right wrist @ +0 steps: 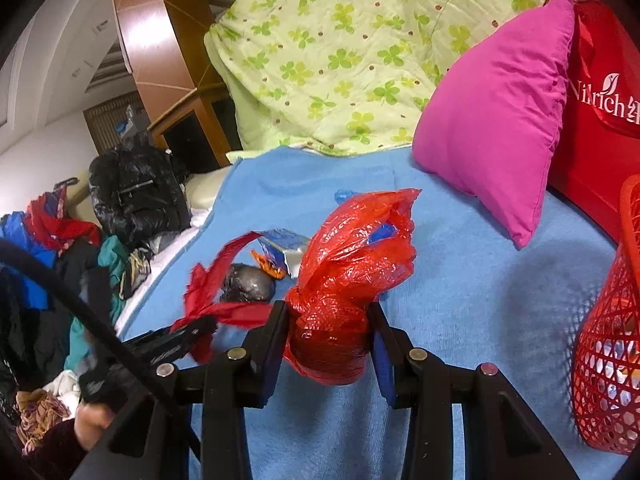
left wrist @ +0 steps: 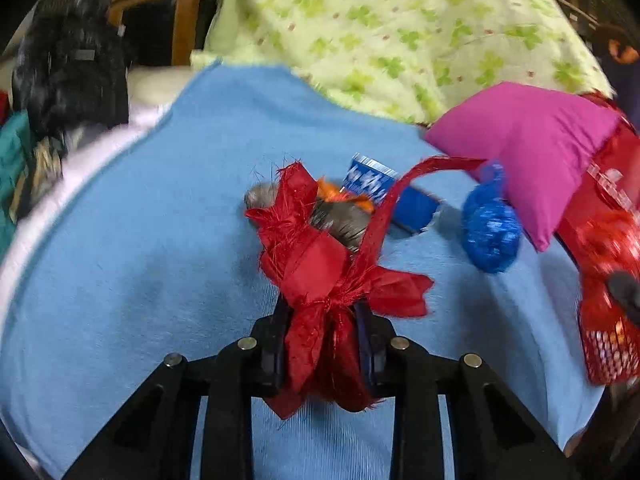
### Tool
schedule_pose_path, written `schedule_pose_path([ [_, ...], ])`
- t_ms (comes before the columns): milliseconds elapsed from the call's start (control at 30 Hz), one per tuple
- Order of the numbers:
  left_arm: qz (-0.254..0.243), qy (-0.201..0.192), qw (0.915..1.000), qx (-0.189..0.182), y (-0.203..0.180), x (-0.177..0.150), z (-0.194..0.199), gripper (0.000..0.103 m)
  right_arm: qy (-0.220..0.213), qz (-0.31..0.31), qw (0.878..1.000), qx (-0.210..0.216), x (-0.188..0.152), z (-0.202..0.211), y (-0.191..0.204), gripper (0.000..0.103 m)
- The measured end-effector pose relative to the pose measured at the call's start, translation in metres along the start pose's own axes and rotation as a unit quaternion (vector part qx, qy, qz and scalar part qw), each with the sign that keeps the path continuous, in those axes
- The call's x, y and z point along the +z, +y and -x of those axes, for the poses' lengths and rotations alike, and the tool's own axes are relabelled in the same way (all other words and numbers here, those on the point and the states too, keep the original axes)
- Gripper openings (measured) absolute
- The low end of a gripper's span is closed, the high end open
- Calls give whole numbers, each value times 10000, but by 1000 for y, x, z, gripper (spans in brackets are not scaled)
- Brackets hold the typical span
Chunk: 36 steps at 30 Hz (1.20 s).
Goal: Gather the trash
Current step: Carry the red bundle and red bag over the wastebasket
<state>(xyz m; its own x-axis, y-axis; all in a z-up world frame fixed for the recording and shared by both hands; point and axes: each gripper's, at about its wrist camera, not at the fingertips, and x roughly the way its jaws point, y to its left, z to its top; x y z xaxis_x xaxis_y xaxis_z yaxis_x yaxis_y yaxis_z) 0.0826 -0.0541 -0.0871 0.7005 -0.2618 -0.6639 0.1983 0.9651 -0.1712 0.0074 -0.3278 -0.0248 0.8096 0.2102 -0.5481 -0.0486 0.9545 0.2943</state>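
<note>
Both views were fisheye w/ heavy bending and black vignette at the corners. Your left view was motion-blurred, esp. toward the edges; your right view stayed sharper. Light was soft indoor, fairly bright on the blue sheet (right wrist: 460, 280), dim in the background. Red basket (right wrist: 608, 352) cast a soft shadow leftward.

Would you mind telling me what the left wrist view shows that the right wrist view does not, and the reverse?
Only the left wrist view shows the blue mesh ball beside the pink pillow.

Only the right wrist view shows the red plastic bag in the right tongs, and the black jacket.

Both show the red ribbon in the left tongs, the blue packet, the red basket and the blue blanket.
</note>
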Motion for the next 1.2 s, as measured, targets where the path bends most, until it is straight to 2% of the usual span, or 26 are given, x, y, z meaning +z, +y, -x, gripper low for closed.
schedule_pose_path([
  [100, -110, -225, 9996, -90, -6, -6, 22, 30, -84, -11, 10000, 43, 1, 5, -1, 42],
  [200, -113, -162, 9996, -183, -12, -18, 34, 30, -160, -17, 9998, 76, 2, 10, -2, 42],
  [300, -325, -69, 9992, -216, -23, -27, 42, 31, -229, -54, 9997, 80, 3, 14, -4, 42],
  [467, -504, -198, 9983, -202, -39, -21, 61, 31, -340, -117, 9993, 30, 6, 21, -10, 42],
  [633, -661, -327, 9973, -37, -51, -14, 84, 31, -422, -133, 9990, 5, 6, 29, -14, 42],
  [800, -749, -383, 9964, -63, -63, -12, 102, 31, -559, -29, 9984, -21, 6, 38, -14, 42],
  [1200, -1014, -506, 9935, -52, -97, -10, 124, 31, -881, 104, 9960, -103, 8, 68, -29, 42],
])
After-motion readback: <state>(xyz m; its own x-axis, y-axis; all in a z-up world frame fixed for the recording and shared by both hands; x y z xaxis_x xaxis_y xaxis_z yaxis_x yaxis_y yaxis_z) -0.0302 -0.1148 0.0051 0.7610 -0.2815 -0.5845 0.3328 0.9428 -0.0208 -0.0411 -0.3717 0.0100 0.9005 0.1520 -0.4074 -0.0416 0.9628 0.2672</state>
